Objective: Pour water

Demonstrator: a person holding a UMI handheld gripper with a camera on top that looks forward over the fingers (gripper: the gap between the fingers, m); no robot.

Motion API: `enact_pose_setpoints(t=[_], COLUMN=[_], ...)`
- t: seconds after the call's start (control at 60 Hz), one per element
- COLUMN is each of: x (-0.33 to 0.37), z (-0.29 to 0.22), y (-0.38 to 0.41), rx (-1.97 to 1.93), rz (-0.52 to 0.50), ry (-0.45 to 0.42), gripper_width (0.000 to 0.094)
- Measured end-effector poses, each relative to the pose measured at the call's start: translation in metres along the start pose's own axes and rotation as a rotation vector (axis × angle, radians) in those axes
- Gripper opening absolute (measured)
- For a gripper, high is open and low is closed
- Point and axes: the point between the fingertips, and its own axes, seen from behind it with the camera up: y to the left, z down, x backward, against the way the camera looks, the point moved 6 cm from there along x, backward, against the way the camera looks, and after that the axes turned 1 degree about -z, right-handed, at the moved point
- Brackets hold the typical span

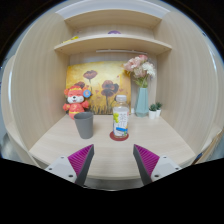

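Observation:
A clear water bottle (121,116) with a white cap and coloured label stands upright on a round red coaster (120,136) in the middle of the pale table (110,148). Just left of it stands a grey cup (84,124). My gripper (113,160) is open, its magenta pads (82,157) spread wide with nothing between them. Both bottle and cup stand beyond the fingertips, the bottle roughly in line with the gap, the cup nearer the left finger.
Behind the cup sits an orange stuffed fox toy (76,99). A vase of pink flowers (140,84) and a small potted plant (155,110) stand at the back right. A painted picture (95,78) leans on the back wall, with shelves (112,42) above.

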Motion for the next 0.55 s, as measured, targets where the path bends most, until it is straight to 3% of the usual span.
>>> enact_pose_setpoints(t=[0.55], x=[0.060], z=[-0.055], y=[0.011], rx=[-0.030], rz=[-0.041], ry=[-0.162], gripper_width=[0.0806])
